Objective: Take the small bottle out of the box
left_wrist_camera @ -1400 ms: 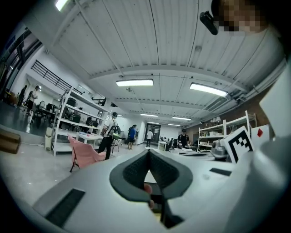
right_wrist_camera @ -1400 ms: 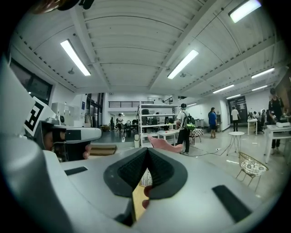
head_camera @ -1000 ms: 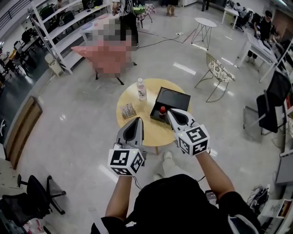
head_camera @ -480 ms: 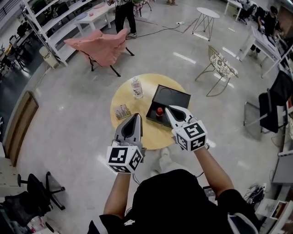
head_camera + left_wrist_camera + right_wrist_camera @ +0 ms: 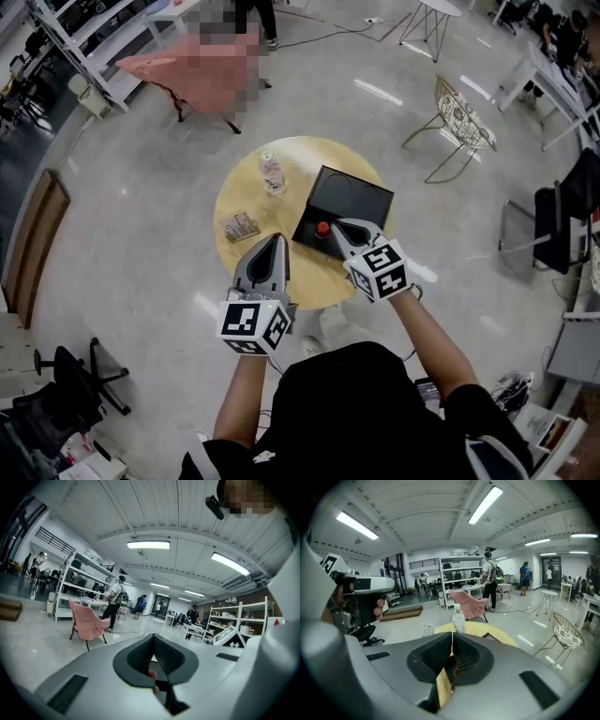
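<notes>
A small red-capped bottle stands in the near corner of the black open box on the round yellow table. My right gripper is shut and empty, its tip right beside the red cap; I cannot tell whether it touches. In the right gripper view the right gripper has its jaws together, and the box is hidden below them. My left gripper hovers over the table's near edge, left of the box. The left gripper is shut on nothing.
A clear water bottle stands at the table's far left, and a small packet lies nearer. A wire chair is on the floor to the back right. The shelving runs along the far left.
The head view has tilted, so the table sits higher in the frame. My right gripper has crept left, keeping its tip by the red cap. Both grippers stay shut.
</notes>
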The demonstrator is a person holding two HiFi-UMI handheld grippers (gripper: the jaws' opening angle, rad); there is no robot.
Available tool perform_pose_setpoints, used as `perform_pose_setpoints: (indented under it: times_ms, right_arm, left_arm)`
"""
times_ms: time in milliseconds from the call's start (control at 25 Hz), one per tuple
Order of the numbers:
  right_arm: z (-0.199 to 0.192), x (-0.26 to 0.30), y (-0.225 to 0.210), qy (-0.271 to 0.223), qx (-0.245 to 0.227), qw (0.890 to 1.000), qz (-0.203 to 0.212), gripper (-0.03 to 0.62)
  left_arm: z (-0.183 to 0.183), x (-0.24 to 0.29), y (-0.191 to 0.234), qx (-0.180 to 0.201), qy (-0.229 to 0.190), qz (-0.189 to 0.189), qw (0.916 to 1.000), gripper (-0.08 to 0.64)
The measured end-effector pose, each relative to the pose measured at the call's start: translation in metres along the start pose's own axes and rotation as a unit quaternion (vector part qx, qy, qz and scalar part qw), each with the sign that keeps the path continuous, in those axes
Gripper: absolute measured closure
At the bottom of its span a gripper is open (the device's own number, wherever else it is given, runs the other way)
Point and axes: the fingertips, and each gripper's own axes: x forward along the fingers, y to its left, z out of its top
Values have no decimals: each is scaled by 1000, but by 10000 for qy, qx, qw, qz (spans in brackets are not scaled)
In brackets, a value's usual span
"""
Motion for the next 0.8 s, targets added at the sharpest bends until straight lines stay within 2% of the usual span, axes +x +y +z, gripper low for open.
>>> perform_pose_setpoints:
  times_ms: [560,720,800]
  right_arm:
    - [-61,68,-22,1039,-265,9935,380,586]
    - [-82,85,-26,1342,-322,9890,537,506]
    - [-91,95,-28,1451,-350,9871,583,486]
  left_arm:
    - [-72,60,31,-128,959,178,9952,552]
    - [-87,71,35,-178,1129,192,9933,552]
    - [-93,74,38,-211,1216,218,9921,552]
